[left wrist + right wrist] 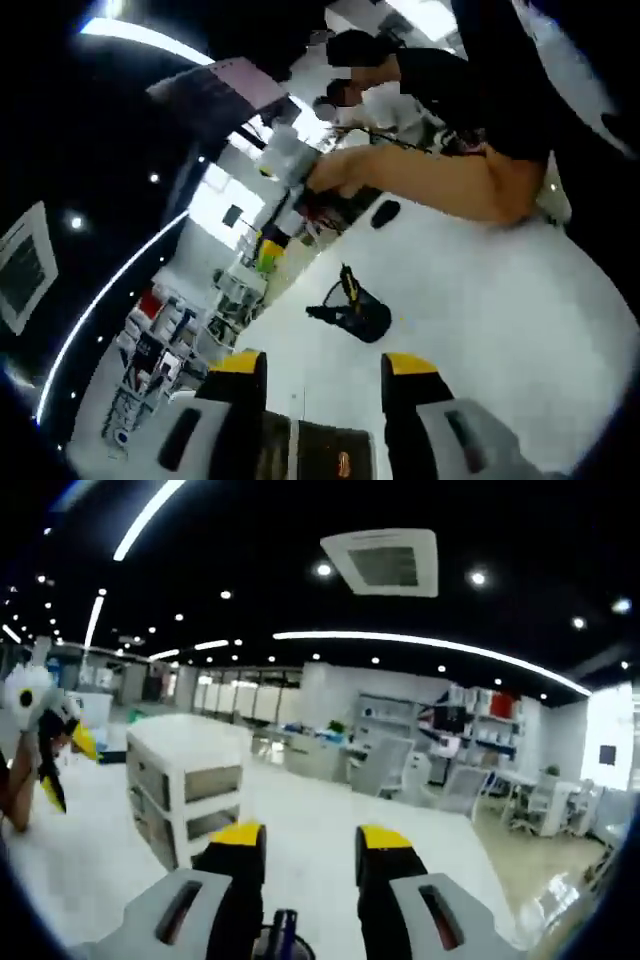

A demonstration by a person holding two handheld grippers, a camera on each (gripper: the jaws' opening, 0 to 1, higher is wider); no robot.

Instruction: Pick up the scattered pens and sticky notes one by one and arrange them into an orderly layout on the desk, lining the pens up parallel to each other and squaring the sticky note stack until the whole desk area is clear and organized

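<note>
Left gripper view: your own gripper [325, 375] is cut off by the bottom edge; only the yellow-tipped ends show clearly. The dark object [355, 312] lying on the white desk [480, 310] is blurred; you cannot tell what it is. Your forearm [440, 180] hides most of the other gripper [290, 165].

Right gripper view: the small dark item [284, 925] low between the jaws is cut off at the bottom edge and unidentifiable. The other gripper [45, 735] is cropped by the left edge and blurred. Contents of the white drawer unit [190, 780] are hidden.

Tabletop [480, 300]: smooth, white, slightly glossy. Drawer unit [185, 780]: white plastic, matt. Right tool [310, 855]: grey plastic, yellow tips.
</note>
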